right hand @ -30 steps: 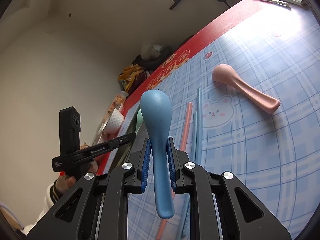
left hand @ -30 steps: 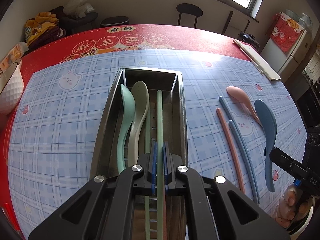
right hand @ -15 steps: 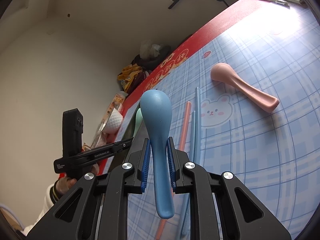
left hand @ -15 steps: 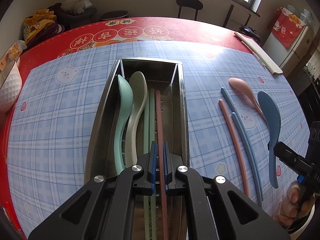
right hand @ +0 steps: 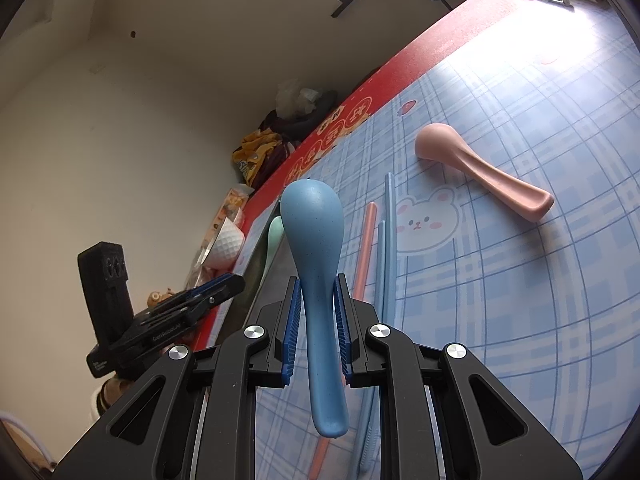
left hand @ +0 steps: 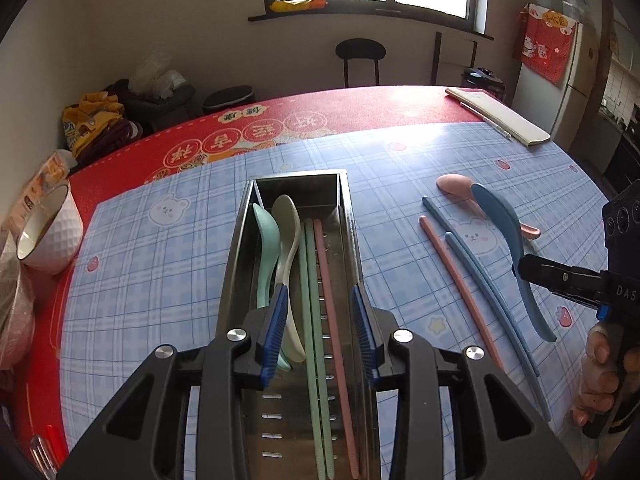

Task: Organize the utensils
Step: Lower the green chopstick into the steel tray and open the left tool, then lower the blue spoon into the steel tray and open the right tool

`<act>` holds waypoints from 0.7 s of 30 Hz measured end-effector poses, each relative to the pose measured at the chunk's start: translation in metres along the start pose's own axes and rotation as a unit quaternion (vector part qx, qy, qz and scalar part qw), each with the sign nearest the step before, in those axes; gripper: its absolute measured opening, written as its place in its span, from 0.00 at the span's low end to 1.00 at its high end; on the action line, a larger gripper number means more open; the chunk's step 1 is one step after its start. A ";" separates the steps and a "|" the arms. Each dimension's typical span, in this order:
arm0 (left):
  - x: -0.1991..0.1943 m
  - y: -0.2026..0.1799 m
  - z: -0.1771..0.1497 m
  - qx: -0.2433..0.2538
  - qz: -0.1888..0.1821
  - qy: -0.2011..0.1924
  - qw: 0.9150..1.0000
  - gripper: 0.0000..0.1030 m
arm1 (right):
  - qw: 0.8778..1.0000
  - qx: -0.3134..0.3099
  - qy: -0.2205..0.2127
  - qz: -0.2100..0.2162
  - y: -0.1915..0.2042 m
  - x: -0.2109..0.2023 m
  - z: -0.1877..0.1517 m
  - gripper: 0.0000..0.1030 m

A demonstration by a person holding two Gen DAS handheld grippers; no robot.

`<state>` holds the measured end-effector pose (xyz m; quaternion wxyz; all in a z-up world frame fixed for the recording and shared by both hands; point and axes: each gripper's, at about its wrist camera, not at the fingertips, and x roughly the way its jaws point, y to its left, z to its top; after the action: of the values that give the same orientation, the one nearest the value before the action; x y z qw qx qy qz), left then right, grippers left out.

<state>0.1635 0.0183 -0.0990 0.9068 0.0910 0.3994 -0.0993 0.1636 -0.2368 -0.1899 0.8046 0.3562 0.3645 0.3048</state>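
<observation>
While your right gripper (right hand: 316,320) is clamped on the handle of the blue spoon (right hand: 314,248), bowl pointing away from the camera and the spoon held clear of the table, your left gripper (left hand: 320,320) is opening above the metal tray (left hand: 240,240) with nothing pressed between its pads. Beneath those spread fingers the pink chopstick (left hand: 332,300) lies loose in the tray beside the green chopsticks (left hand: 310,300) and two pale spoons (left hand: 276,248).

Finding: the tray's long axis runs straight away from the left fingers, and everything in it lies along that axis. Seen from the right wrist, the tray sits to the left of the held spoon, and the spoon's axis is already roughly parallel to it.

Judgement: a sideways carry to the left should serve, with little turning. The pink spoon (right hand: 480,172), blue chopsticks (left hand: 480,280) and second pink chopstick (left hand: 456,284) remain on the mat, nearer your right hand.
</observation>
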 end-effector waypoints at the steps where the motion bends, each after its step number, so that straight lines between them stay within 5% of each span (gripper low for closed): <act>1: -0.007 0.000 -0.003 0.004 0.005 -0.015 1.000 0.37 | 1.000 0.000 0.000 0.000 0.000 0.000 0.000 0.17; 6: -0.036 0.010 -0.025 -0.003 0.008 -0.085 0.996 0.58 | 1.000 0.001 0.001 -0.002 0.000 0.001 0.001 0.17; 8: -0.042 0.012 -0.036 -0.006 0.011 -0.104 0.994 0.75 | 1.000 0.003 0.000 -0.003 -0.001 0.001 0.001 0.17; 11: -0.048 0.017 -0.047 0.003 0.020 -0.128 0.992 0.89 | 1.000 0.009 -0.007 -0.006 -0.004 -0.002 0.001 0.17; 21: -0.054 0.034 -0.064 0.004 0.000 -0.179 0.984 0.94 | 0.998 0.040 -0.034 -0.032 -0.012 -0.011 -0.002 0.17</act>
<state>0.0912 0.0725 -0.0980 0.9634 0.0748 0.2299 -0.1158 0.1585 -0.2510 -0.1963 0.8111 0.3860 0.3602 0.2518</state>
